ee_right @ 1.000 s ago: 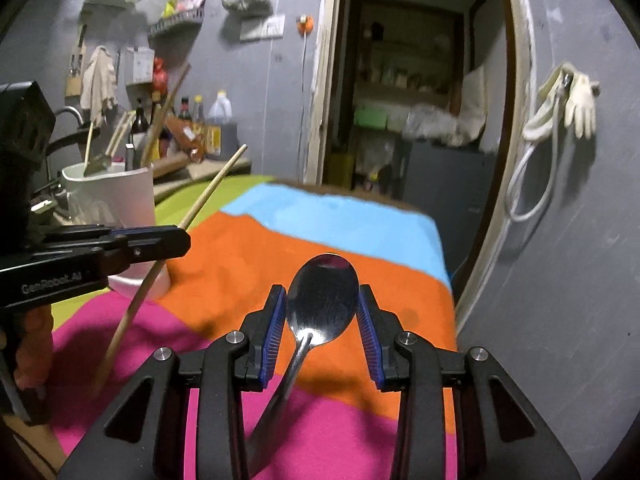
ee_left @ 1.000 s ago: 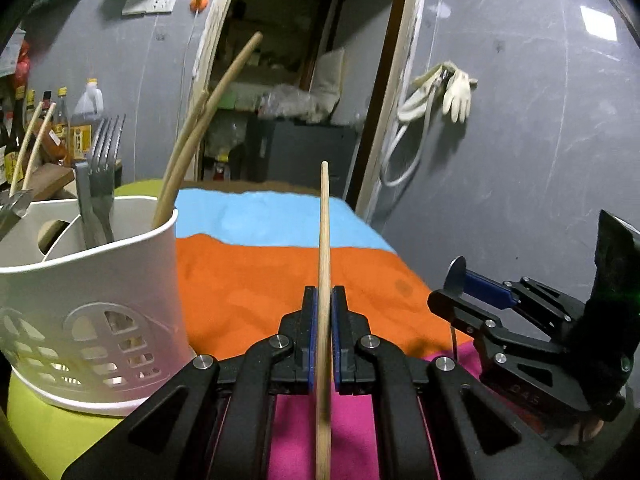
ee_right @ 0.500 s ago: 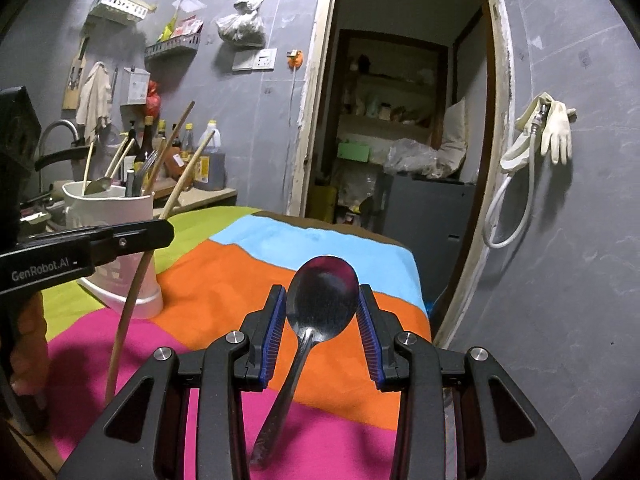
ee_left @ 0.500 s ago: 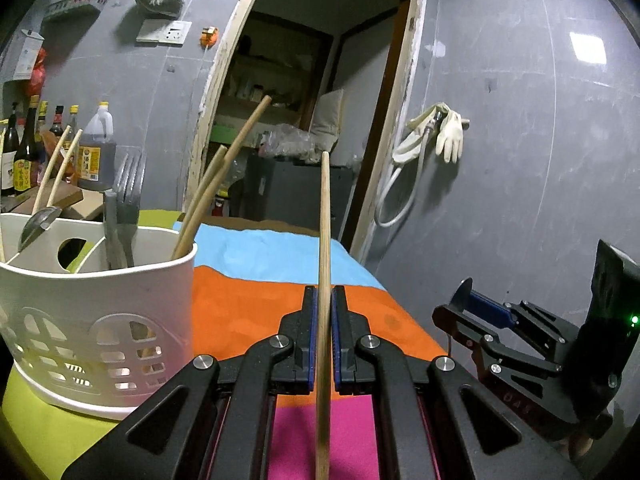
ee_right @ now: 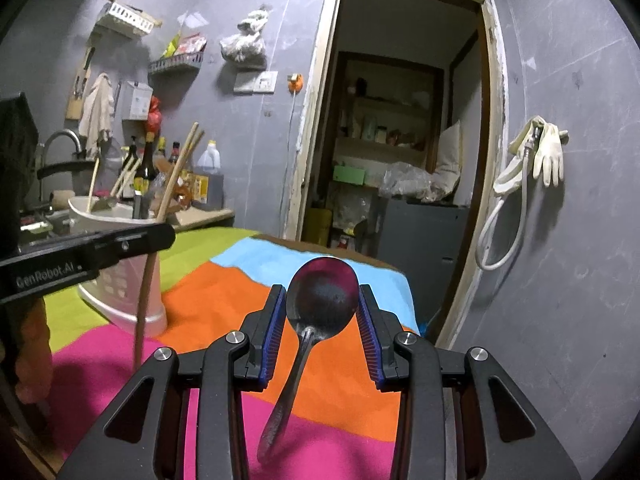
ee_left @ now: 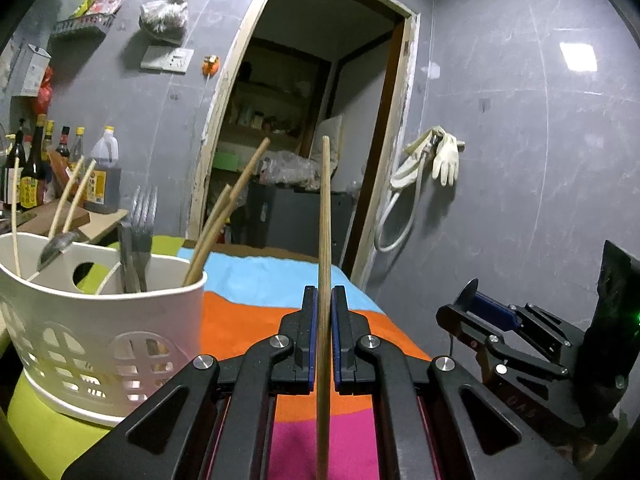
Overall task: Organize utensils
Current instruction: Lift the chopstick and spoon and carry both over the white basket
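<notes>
My left gripper [ee_left: 324, 300] is shut on a wooden chopstick [ee_left: 325, 216] and holds it upright, to the right of the white utensil caddy [ee_left: 100, 328]. The caddy holds forks [ee_left: 140, 232], other chopsticks [ee_left: 224, 220] and a spoon [ee_left: 56, 246]. My right gripper [ee_right: 322, 300] is shut on the bowl of a metal spoon [ee_right: 320, 300] whose handle hangs down. In the right wrist view the left gripper [ee_right: 160, 236] with its chopstick [ee_right: 146, 288] stands in front of the caddy [ee_right: 120, 280]. In the left wrist view the right gripper [ee_left: 472, 304] shows at the right.
The table wears a striped cloth [ee_right: 224, 300] of green, blue, orange and pink. Bottles [ee_left: 36, 168] and a cutting board stand behind the caddy. A doorway [ee_right: 400, 140] opens beyond the table's far end, and gloves [ee_right: 548, 152] hang on the grey wall.
Both grippers have risen and tilted upward with their utensils. The left gripper's chopstick has swung from slanted to nearly upright beside the caddy.
</notes>
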{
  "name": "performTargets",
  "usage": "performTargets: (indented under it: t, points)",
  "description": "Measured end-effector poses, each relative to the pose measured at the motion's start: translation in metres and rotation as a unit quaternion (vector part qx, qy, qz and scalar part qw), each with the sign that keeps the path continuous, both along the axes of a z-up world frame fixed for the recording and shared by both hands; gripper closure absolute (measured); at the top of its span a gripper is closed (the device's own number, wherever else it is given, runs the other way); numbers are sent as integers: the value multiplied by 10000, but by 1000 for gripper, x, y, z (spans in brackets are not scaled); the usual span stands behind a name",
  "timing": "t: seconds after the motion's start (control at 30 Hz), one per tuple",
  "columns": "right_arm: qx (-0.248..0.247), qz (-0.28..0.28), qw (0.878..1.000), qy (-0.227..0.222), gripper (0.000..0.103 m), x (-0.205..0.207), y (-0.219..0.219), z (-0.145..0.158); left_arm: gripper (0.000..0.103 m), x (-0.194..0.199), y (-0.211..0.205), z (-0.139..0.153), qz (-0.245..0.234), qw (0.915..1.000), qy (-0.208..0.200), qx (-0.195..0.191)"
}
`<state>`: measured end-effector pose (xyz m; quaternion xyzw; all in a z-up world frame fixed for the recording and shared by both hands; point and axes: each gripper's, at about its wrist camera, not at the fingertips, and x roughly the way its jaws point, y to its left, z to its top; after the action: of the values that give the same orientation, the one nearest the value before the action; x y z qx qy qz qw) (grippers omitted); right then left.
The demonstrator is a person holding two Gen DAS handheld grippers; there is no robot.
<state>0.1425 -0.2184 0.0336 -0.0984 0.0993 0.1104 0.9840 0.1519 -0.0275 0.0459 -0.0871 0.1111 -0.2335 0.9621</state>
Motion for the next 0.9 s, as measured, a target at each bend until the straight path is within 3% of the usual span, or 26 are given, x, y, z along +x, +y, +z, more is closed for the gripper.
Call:
performTargets:
  t: [0.27,0.5,0.9]
  points:
    - [73,136,9985,-530,70,-8,18,29,99,-16,11,25,405,9982,-444,-75]
    - [380,378,9946,-889,70,-11,36,55,99,-27,34,48,828,9949,-558,-116]
    - [673,1138,9839,-1204,70,-4,81,88,99,-47,109,94,1646,9802,-1054,-318]
